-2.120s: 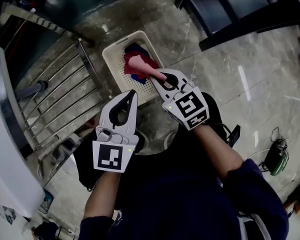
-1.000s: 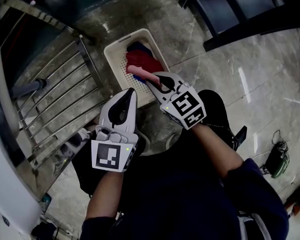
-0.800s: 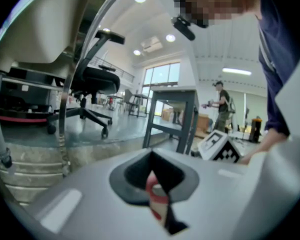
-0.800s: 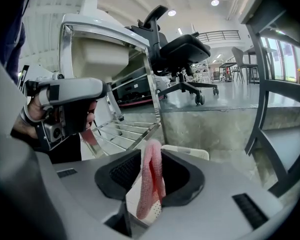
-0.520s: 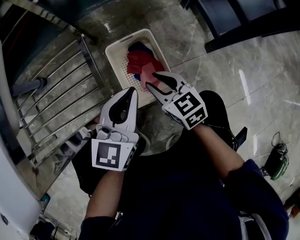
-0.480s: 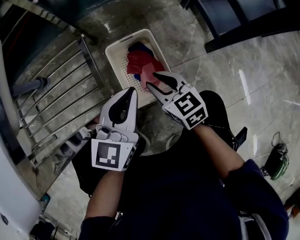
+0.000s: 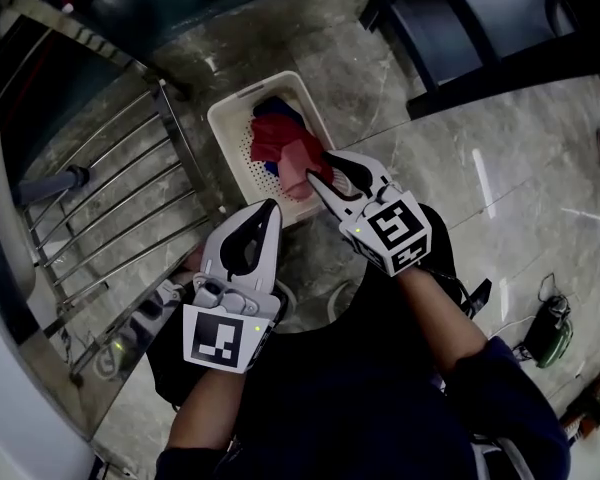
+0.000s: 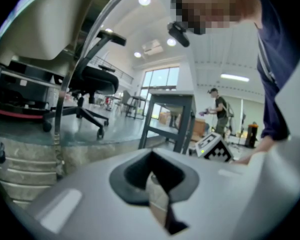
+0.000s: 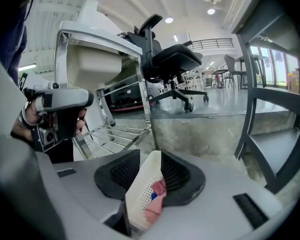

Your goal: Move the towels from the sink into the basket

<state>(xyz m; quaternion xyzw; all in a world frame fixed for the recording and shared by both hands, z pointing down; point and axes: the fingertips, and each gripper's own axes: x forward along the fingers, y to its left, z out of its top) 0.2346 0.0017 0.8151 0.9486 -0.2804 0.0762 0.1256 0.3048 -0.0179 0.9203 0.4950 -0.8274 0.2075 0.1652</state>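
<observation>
A white perforated basket (image 7: 220, 118) stands on the stone floor and holds a red towel (image 7: 275, 133), a pink towel (image 7: 302, 163) and a dark blue one (image 7: 273, 101). My right gripper (image 7: 318, 166) hovers over the basket's near right corner; its jaws have just been opening and nothing is between them. In the right gripper view the basket (image 9: 140, 194) and the pink towel (image 9: 155, 204) show through the right gripper (image 9: 147, 194). My left gripper (image 7: 271, 206) hangs just in front of the basket, shut and empty, its tips (image 8: 157, 196) meeting.
A steel rack of bars (image 7: 110, 198) and the sink's rim (image 7: 0, 218) lie to the left. Dark table legs (image 7: 460, 58) stand at the back right. A green device (image 7: 550, 318) with cables sits on the floor at right. An office chair (image 9: 170, 59) stands beyond.
The right gripper opened and let go of the pink towel, which now lies in the basket on the red one. The gripper drew back slightly. The left gripper stayed put.
</observation>
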